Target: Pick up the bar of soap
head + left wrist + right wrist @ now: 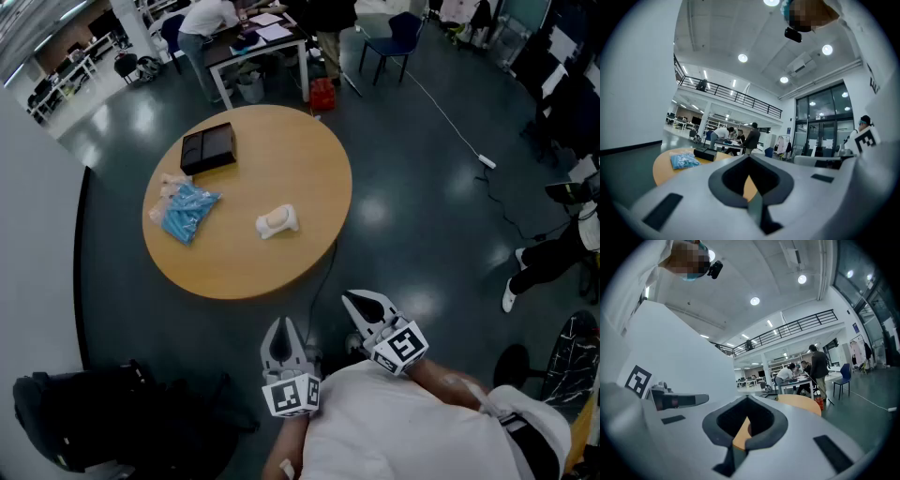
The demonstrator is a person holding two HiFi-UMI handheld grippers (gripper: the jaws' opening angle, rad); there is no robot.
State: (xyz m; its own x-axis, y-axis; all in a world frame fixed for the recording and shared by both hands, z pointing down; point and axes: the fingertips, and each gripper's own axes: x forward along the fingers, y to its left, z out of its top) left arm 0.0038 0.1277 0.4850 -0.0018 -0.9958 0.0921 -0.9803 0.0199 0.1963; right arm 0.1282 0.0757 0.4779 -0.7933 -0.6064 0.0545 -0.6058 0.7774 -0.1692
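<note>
Pale wood makes up the round tabletop point(291, 159), seen from above in the head view. The bar of soap point(277, 221), off-white, is found lying near the middle of it, slightly toward the right edge, touched by nothing. A blue packet point(187, 212) is placed to the soap's left, close to the tabletop's left rim, and a black box point(207, 148) is set beyond the packet, toward the far side. The three things are kept well apart from one another.

Both grippers are held off the tabletop, above the dark floor and close to the person's white-sleeved body. The left gripper point(282, 326) is pointed toward the tabletop's near edge; its fingers point(754, 211) are pressed together with nothing between them. The right gripper point(359, 304) is held just beside it, angled up and left; its fingers point(740, 437) are likewise pressed together and nothing is pinched.

A black bag point(94, 412) is seen on the floor at lower left. Several people are gathered at a desk point(258, 42) in the distance.
</note>
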